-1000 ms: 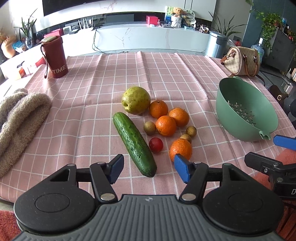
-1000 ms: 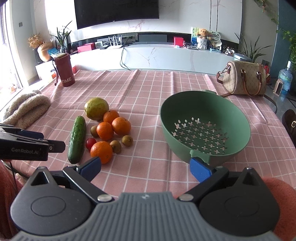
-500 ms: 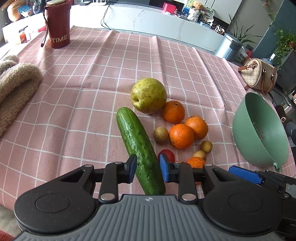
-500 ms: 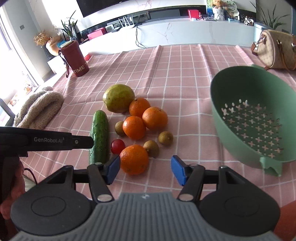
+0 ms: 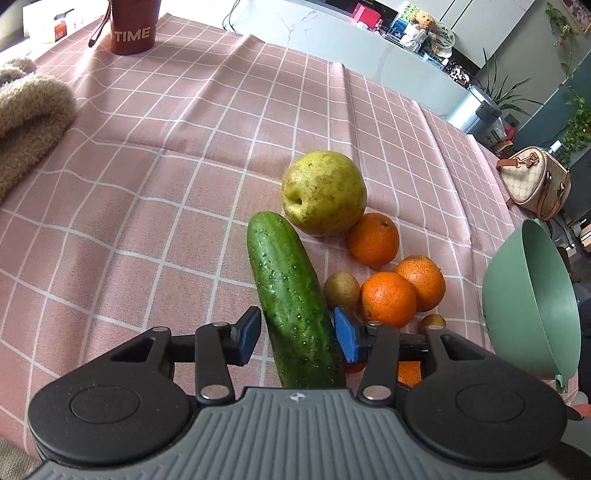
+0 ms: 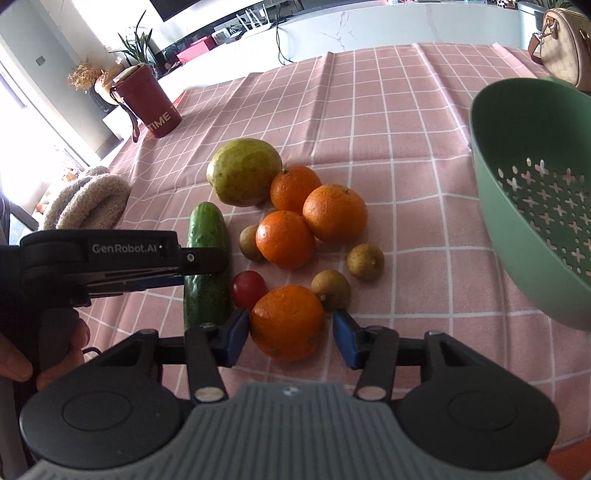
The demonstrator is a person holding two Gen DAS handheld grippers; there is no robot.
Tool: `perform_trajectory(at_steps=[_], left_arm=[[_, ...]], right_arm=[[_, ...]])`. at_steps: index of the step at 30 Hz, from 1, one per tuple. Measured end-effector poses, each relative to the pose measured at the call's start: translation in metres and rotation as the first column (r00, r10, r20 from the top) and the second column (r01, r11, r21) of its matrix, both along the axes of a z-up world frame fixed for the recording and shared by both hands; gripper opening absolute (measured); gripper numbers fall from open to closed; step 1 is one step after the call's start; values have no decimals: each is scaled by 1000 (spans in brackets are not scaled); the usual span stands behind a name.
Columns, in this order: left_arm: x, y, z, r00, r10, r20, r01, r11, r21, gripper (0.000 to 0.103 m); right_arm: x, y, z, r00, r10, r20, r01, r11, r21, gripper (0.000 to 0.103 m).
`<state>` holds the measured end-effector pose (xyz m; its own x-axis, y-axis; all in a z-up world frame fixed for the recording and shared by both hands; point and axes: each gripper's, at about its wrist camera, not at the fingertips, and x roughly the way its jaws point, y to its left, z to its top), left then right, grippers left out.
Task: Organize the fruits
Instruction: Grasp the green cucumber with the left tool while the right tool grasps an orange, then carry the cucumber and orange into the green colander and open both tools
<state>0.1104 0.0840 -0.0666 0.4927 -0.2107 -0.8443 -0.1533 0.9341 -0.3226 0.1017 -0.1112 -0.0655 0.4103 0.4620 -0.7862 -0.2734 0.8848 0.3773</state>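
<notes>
A cucumber (image 5: 295, 306) lies on the pink checked cloth beside a yellow-green pear (image 5: 324, 192), several oranges (image 5: 388, 298), small brown fruits and a red tomato (image 6: 248, 284). My left gripper (image 5: 298, 336) is open, its blue pads either side of the cucumber's near half with small gaps. My right gripper (image 6: 290, 338) is open around the nearest orange (image 6: 287, 322), pads close to its sides. The green colander (image 6: 535, 199) stands to the right, empty.
A red TIME cup (image 5: 131, 26) stands at the far left. A beige knitted cloth (image 5: 29, 122) lies at the left edge. A handbag (image 5: 535, 182) sits beyond the colander. The left gripper's body (image 6: 122, 258) crosses the right wrist view.
Both grippers moved forward and down to the fruit. The left jaws narrowed, then reopened a little around the cucumber. The right jaws came around the nearest orange.
</notes>
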Motion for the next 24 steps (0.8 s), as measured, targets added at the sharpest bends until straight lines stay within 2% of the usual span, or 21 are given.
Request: perform_trajectory(at_steps=[9, 13, 24], left_arm=[[-1, 0, -3, 1000, -9, 3, 9, 1000, -24, 47], [-9, -2, 0, 1000, -10, 9, 10, 1000, -1, 47], [-42, -6, 29, 997, 21, 71, -20, 1000, -6, 46]], right_arm=[[2, -1, -3, 1000, 18, -10, -17, 999, 36, 41], [-3, -3, 1, 1000, 23, 12, -23, 999, 31, 41], [-22, -9, 22, 997, 54, 62, -54, 998, -11, 40]])
